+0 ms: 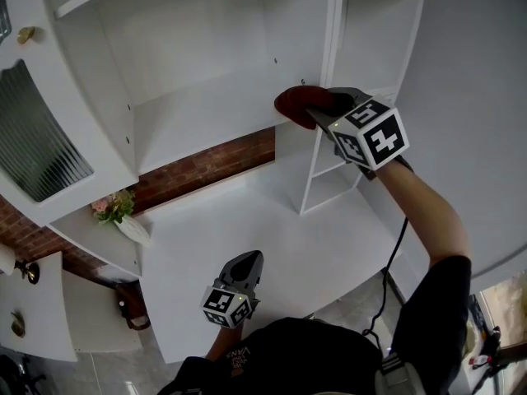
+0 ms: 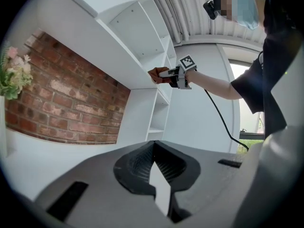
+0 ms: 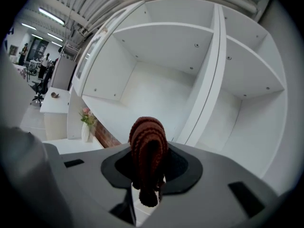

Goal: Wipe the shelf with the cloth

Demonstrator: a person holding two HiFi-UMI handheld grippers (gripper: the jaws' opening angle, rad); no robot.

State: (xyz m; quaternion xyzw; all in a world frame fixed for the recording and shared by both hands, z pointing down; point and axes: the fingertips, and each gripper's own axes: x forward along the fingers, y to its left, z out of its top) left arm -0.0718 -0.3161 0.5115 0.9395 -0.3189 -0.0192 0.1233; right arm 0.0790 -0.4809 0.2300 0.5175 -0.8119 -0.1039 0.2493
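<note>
A brown-red knitted cloth [image 1: 296, 101] is pinched in my right gripper [image 1: 319, 112], which is shut on it. The cloth sits at the front right edge of the wide white shelf [image 1: 198, 118], by the upright divider. In the right gripper view the bunched cloth [image 3: 148, 144] fills the space between the jaws and hides their tips. My left gripper [image 1: 245, 267] hangs low over the white counter [image 1: 280, 229], its jaws closed together on nothing. The left gripper view shows the right gripper [image 2: 166, 74] and cloth [image 2: 155, 74] up at the shelf edge.
A white divider [image 1: 333, 48] separates the wide shelf from narrow side compartments [image 1: 338, 175]. A brick back wall [image 1: 206, 167] runs under the shelf. A vase of flowers [image 1: 125, 216] stands at the left. A glass-fronted cabinet door [image 1: 41, 151] hangs open. A black cable [image 1: 397, 249] trails from the right gripper.
</note>
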